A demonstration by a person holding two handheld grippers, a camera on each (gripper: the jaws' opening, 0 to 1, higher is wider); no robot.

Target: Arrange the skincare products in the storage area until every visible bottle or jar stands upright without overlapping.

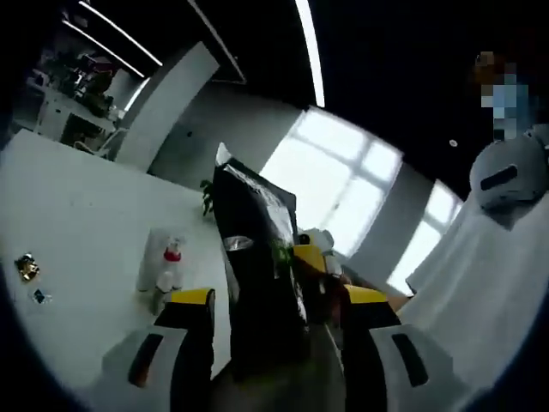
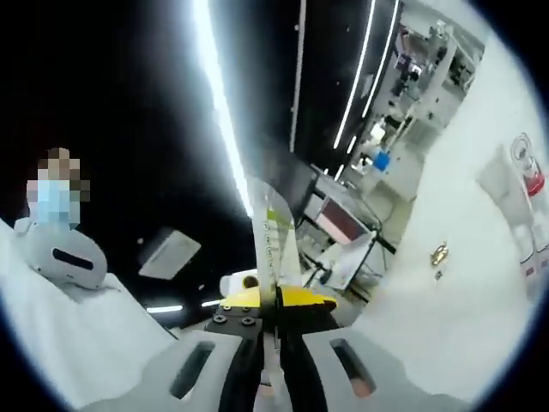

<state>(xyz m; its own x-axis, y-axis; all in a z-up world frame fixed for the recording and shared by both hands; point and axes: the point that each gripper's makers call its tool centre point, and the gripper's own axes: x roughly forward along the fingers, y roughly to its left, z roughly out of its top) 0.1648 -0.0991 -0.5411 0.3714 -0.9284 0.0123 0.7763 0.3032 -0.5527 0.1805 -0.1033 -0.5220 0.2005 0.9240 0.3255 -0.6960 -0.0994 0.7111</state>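
My left claw [image 1: 279, 313] clenched on black pouch [image 1: 257, 257]; right claw [image 2: 273, 322] pinching its thin edge [image 2: 276, 245]. Risk: pouch slipping, toppling bottles [image 1: 163, 266] left of left claw.

Through the left gripper view I am seeing my left claw [image 1: 276, 313] gripping a black pouch [image 1: 257, 257] between its yellow-tipped jaws, the pouch standing up out of them with a glossy face catching the window light. Just left of it, a clear bottle with a red top [image 1: 163, 262] is sitting on the white bench [image 1: 77, 223]. Farther left, a small gold item [image 1: 27, 267] is lying on that bench. A person in white [image 1: 489, 257] is standing at the right.
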